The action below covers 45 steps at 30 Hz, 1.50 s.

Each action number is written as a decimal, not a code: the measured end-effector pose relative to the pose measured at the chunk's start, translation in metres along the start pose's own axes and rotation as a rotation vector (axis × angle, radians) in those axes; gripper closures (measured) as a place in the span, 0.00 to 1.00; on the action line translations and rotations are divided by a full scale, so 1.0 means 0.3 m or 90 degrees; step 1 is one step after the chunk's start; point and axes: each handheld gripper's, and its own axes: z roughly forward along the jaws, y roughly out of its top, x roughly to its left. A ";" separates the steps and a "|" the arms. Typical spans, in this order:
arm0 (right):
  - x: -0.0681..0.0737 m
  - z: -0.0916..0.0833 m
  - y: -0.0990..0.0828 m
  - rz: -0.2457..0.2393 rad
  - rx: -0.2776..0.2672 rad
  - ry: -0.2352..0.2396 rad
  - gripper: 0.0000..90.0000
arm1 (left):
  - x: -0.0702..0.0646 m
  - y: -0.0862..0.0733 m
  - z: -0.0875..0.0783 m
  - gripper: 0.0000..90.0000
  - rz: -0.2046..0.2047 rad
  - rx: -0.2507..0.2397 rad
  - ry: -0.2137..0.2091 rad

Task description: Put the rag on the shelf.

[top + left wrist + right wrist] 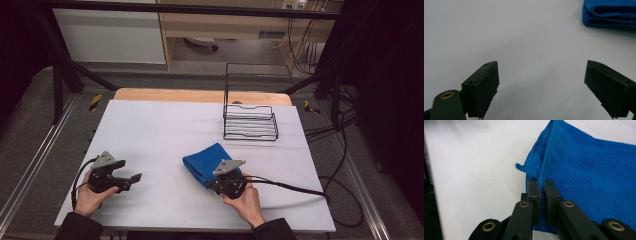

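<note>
A folded blue cloth (206, 164) lies at the lower centre of the white counter (160, 130), its long axis running from upper right to lower left. The right claw (542, 185) is pinched tight on its raised edge, while the left claw (541, 82) hovers wide apart and empty at lower left. A black wire rack (250, 120) stands clear at upper right.

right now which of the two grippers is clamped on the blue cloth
The right gripper: its jaws are shut on the blue cloth's edge. The left gripper hangs open over bare table, apart from the cloth.
</note>
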 end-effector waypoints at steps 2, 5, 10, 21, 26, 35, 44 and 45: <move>0.006 -0.003 0.002 0.012 -0.001 0.015 0.95 | 0.000 0.000 0.001 0.14 0.000 0.001 0.000; 0.026 0.005 0.007 0.023 -0.001 0.034 0.95 | 0.000 0.000 0.001 0.14 0.000 0.002 0.000; 0.071 0.037 0.012 0.034 0.004 0.063 0.95 | 0.000 0.000 0.001 0.14 0.000 0.002 0.000; 0.083 0.054 0.018 0.036 -0.006 0.099 0.63 | -0.001 0.000 0.000 0.14 0.001 0.001 -0.002; 0.030 -0.012 0.032 0.044 -0.044 0.057 0.50 | -0.001 0.000 0.000 0.14 0.001 0.000 -0.002; -0.155 -0.064 -0.082 0.115 -0.001 -0.055 0.54 | 0.000 0.000 0.001 0.14 0.001 0.002 0.000; -0.171 -0.037 -0.128 0.148 0.033 -0.040 0.77 | -0.002 0.001 0.000 0.12 -0.001 0.001 0.003; -0.170 -0.037 -0.129 0.153 0.033 -0.037 0.79 | -0.001 0.001 -0.001 0.12 0.001 0.003 0.003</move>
